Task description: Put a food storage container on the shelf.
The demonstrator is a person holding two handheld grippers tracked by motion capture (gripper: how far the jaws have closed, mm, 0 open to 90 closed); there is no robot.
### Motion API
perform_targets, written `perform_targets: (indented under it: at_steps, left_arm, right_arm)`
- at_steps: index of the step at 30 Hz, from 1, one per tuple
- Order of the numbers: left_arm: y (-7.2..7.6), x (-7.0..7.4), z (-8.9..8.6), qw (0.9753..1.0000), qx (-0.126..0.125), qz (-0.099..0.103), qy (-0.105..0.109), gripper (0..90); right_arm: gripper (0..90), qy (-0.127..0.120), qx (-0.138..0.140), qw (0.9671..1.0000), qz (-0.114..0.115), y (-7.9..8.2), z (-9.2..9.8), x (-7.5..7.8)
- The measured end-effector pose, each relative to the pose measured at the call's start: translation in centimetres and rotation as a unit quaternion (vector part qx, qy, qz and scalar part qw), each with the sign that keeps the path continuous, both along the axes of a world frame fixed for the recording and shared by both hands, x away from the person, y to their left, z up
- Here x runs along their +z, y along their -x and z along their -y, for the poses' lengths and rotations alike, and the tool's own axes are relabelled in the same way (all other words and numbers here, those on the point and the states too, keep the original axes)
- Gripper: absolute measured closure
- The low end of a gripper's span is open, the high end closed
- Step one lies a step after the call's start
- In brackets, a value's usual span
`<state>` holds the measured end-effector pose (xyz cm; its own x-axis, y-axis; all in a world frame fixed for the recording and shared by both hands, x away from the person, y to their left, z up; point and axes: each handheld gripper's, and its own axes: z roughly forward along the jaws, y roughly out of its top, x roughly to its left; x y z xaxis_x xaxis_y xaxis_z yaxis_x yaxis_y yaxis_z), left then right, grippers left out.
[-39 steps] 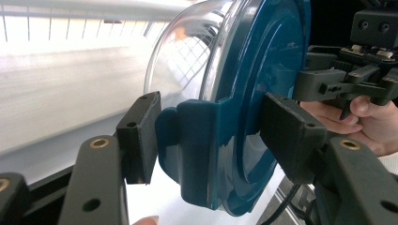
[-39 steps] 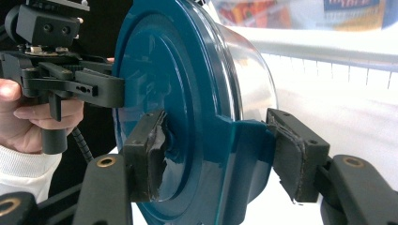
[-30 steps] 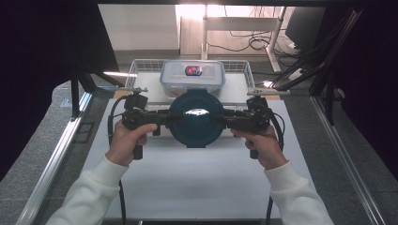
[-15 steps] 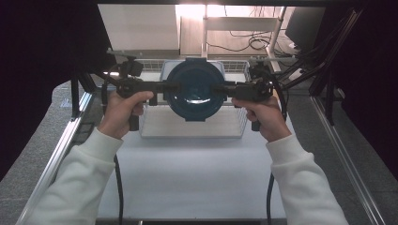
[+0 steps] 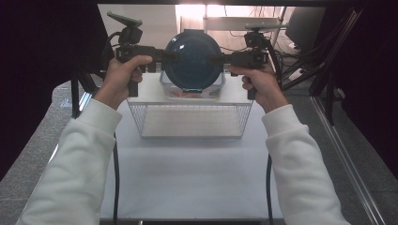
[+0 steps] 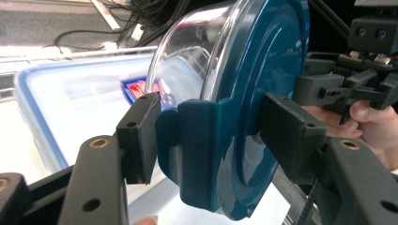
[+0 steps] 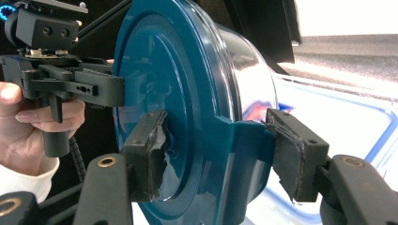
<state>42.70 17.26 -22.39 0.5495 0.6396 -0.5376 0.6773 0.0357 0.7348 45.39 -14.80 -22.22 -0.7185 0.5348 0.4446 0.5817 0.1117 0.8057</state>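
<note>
Round container (image 5: 192, 61) with dark blue lid, held in the air between the two grippers, lid turned toward the person, above the far part of the white surface (image 5: 187, 173); clear body (image 6: 187, 56) pointed away from the person. Left gripper (image 5: 159, 55) closed on the left clip tab (image 6: 197, 154) of the lid, its fingers (image 6: 141, 136) pressed to either side of the tab; right gripper (image 5: 225, 58) likewise closed on the right clip tab (image 7: 244, 159), one padded finger (image 7: 150, 154) on the lid face, the other behind the tab. Each gripper gripped by one hand, left hand (image 5: 123, 77) and right hand (image 5: 260, 84), in white sleeves.

Below and behind the container, a rectangular box with a clear, blue-rimmed lid (image 6: 56, 98) rested on the far end of a white wire basket (image 5: 192, 119) standing on the surface. A red-and-blue label (image 6: 143, 88) lay beneath that clear lid; its writing was too small and too blurred to be read. No brand or lettering was legible on the round container or the grippers.

In the high view the container covered most of the box, leaving its near edge and an orange-tinted strip of contents visible; what these were could not be made out. The interior of the round container was obscured by glare on the clear wall. Cables lay on the floor beyond the surface, cut off by the frame's upper edge.
</note>
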Motion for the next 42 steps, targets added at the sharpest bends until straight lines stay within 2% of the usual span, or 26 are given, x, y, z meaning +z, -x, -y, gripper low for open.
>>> perform_targets:
  at_steps: [4,5,8,11,16,20,22,23,25,28,31,33,35,38,40,42]
  left_arm:
    - [-1.7,-0.9,-0.2,0.9998,-0.002,-0.018,0.004,39.8]
    - [-2.1,-1.2,-0.2,0.9997,0.001,-0.021,0.011,39.7]
    - [-3.0,-1.4,-0.3,0.9994,0.003,-0.027,0.021,40.3]
    - [-4.1,-1.8,-0.6,0.9982,0.005,-0.047,0.037,40.4]
    - [-5.7,-2.8,-0.9,0.9953,0.015,-0.072,0.063,38.5]
    - [-6.4,-3.5,-0.5,0.9937,0.018,-0.092,0.060,33.7]
    - [-6.6,-3.9,-0.5,0.9926,0.017,-0.099,0.068,31.3]
    - [-6.6,-4.0,-0.5,0.9923,0.018,-0.098,0.073,31.3]
    - [-6.7,-4.1,-0.5,0.9924,0.019,-0.095,0.075,31.3]
    - [-6.5,-4.1,-0.2,0.9949,0.029,-0.072,0.065,29.3]
    - [-6.2,-3.9,0.1,0.9964,0.036,-0.054,0.054,17.4]
    - [-5.5,-3.5,0.0,0.9977,0.046,-0.027,0.043,12.9]
    - [-4.5,-3.0,-0.3,0.9979,0.058,-0.001,0.028,11.9]
    - [-2.4,-2.4,-0.8,0.9974,0.059,0.034,0.023,11.8]
    - [-0.8,-2.5,-1.1,0.9970,0.055,0.052,0.019,11.8]
    - [1.0,-3.0,-1.4,0.9960,0.057,0.070,-0.003,11.8]
  right_arm:
    - [40.6,0.003,-0.001,0.9999,-0.016,-1.9,-0.1,-0.7]
    - [40.7,0.004,0.000,0.9998,-0.021,-2.2,-0.2,-0.9]
    - [40.7,-0.006,-0.007,0.9995,-0.030,-3.2,-0.1,-1.3]
    - [40.5,-0.019,-0.018,0.9983,-0.052,-4.0,-0.1,-1.5]
    - [40.1,-0.044,-0.045,0.9935,-0.095,-5.5,-0.2,-2.1]
    - [40.0,-0.064,-0.060,0.9872,-0.133,-6.5,-0.2,-2.9]
    - [40.0,-0.063,-0.066,0.9861,-0.139,-6.7,-0.2,-3.1]
    - [40.0,-0.067,-0.068,0.9848,-0.145,-6.8,-0.2,-3.3]
    - [40.0,-0.072,-0.071,0.9843,-0.145,-6.9,-0.2,-3.4]
    - [38.3,-0.072,-0.075,0.9853,-0.135,-6.8,-0.3,-3.4]
    - [24.5,-0.051,-0.091,0.9882,-0.112,-6.4,-0.6,-3.1]
    - [19.0,-0.048,-0.103,0.9896,-0.088,-5.9,-0.5,-2.8]
    - [15.9,-0.039,-0.110,0.9912,-0.062,-5.2,-0.2,-2.3]
    - [15.7,-0.024,-0.104,0.9941,-0.021,-3.6,0.5,-1.6]
    - [15.7,-0.019,-0.092,0.9956,0.003,-2.3,1.1,-1.6]
    - [16.9,-0.019,-0.078,0.9965,0.023,-0.8,1.9,-1.9]
